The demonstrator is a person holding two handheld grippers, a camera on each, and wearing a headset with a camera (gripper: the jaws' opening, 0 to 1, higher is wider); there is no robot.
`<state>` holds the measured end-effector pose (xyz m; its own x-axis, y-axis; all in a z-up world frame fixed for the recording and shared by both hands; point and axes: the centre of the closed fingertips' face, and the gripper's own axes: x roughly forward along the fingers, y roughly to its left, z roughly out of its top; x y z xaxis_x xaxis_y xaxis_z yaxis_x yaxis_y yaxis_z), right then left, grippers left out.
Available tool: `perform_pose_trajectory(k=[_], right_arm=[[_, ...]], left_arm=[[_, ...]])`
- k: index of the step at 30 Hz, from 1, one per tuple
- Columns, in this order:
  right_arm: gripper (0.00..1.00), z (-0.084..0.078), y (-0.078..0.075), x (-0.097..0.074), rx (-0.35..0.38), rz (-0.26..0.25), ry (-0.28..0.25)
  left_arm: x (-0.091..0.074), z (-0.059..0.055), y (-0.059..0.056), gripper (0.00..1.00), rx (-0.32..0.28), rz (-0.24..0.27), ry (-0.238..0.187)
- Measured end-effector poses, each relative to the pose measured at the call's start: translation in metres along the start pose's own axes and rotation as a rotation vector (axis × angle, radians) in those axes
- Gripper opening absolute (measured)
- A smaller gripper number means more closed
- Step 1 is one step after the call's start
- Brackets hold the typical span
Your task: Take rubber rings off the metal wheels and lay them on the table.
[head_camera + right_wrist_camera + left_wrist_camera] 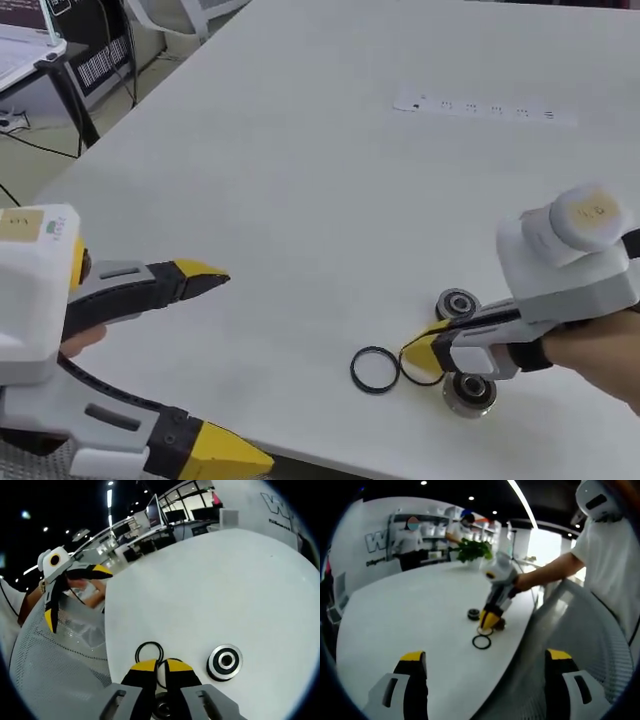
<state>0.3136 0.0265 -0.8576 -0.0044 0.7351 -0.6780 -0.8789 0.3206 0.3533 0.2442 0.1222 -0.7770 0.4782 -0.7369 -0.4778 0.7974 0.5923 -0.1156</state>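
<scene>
Head view, from the left: the left gripper (217,368) hung over the near edge of the white table (300,180). Its claw was wide open and had nothing in it.

Next came the loose ring (374,369), a black rubber ring lying flat on the table by itself. That one looked done.

Just beside it was the right gripper (420,352). Its yellow tips were almost shut, and they seemed to pinch a second ring (420,382) low over the table. The right gripper view showed a thin black line between the tips too. That ring looked off its wheel but was not let go yet.

Furthest right sat two metal wheels. The far wheel (457,304) was just behind the tips, and the near wheel (470,392) was partly under the gripper. I could not tell if either wheel had another ring on it.

So I think the job was near its end: lay this ring down, then check the wheels.
</scene>
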Motion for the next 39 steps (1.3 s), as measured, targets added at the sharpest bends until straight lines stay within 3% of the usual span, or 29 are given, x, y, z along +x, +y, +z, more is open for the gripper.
perform_pose_trajectory(k=[14, 22, 26, 34, 39], right_arm=[[0.08, 0.002, 0.014, -0.025, -0.06, 0.013, -0.019], [0.15, 0.017, 0.017, -0.053, -0.051, 0.016, -0.112], [0.2, 0.019, 0.013, -0.063, -0.05, -0.006, -0.137], [0.29, 0.031, 0.01, -0.089, -0.141, -0.05, -0.244], [0.35, 0.037, 0.011, -0.103, -0.193, -0.066, -0.295]], left_arm=[[0.001, -0.005, -0.003, 0.98, 0.012, -0.005, 0.045], [0.001, -0.006, -0.003, 0.99, 0.028, -0.013, 0.06], [0.001, -0.005, -0.002, 0.99, 0.032, -0.019, 0.065], [0.004, 0.014, -0.001, 0.98, 0.07, -0.021, 0.033], [0.003, 0.022, 0.0, 0.98, 0.098, -0.029, 0.035]])
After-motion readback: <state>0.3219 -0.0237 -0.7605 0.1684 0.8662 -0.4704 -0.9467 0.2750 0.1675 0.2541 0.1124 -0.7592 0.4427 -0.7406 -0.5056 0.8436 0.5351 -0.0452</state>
